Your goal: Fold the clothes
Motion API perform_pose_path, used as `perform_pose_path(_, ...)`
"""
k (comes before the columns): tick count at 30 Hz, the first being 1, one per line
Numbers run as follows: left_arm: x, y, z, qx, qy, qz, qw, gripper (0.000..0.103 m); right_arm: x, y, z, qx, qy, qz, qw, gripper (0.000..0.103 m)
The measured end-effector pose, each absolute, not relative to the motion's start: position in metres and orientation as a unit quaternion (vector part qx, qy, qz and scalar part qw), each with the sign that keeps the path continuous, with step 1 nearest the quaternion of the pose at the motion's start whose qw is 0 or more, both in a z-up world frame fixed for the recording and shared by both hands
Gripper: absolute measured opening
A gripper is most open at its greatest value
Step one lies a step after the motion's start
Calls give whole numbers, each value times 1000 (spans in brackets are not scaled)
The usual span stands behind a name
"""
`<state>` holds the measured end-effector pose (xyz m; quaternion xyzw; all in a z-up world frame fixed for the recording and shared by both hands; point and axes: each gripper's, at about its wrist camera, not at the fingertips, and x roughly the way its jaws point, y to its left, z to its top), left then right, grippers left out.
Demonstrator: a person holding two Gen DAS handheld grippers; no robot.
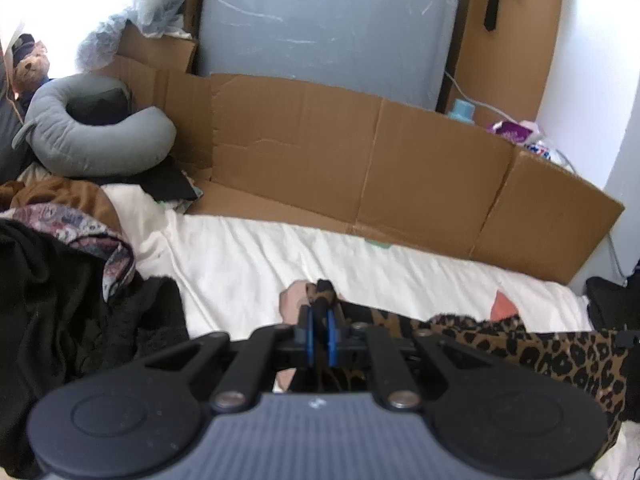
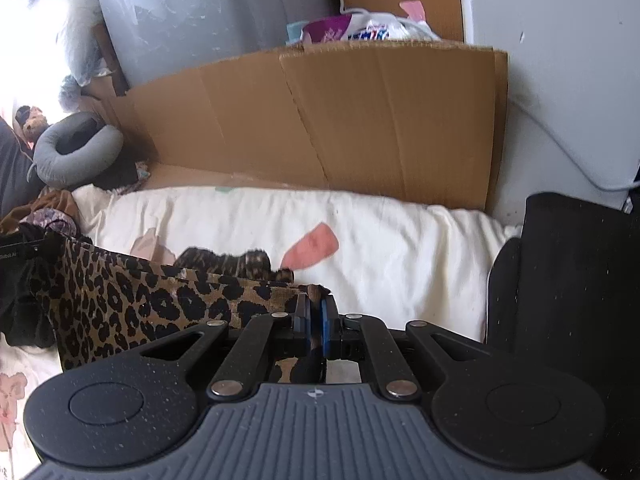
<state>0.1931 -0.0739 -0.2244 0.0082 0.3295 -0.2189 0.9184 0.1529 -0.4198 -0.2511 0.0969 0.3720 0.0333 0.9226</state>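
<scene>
A leopard-print garment (image 1: 540,356) hangs stretched between my two grippers above a white bedsheet (image 1: 248,264). My left gripper (image 1: 319,316) is shut on its left corner, a bit of spotted cloth sticking out past the blue pads. In the right wrist view the same garment (image 2: 132,300) runs off to the left, and my right gripper (image 2: 316,308) is shut on its right corner. The cloth's lower part is hidden under the gripper bodies.
A pile of dark and patterned clothes (image 1: 60,280) lies at the left. A flattened cardboard wall (image 1: 360,152) borders the bed's far side, with a grey neck pillow (image 1: 100,136) and a teddy bear (image 1: 30,66) beyond. A black fabric object (image 2: 568,280) stands at the right.
</scene>
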Motion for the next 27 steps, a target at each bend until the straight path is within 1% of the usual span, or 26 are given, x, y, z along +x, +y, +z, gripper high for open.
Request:
perform_pose_path(13,224,-92,-218,10,319,-217,923,7,185,-423,-243,87,365,20,927,3)
perform_pose_path(27,253,-105,-269,34,378,-196,904,8,223,-427,-293,87,411,25,907,3)
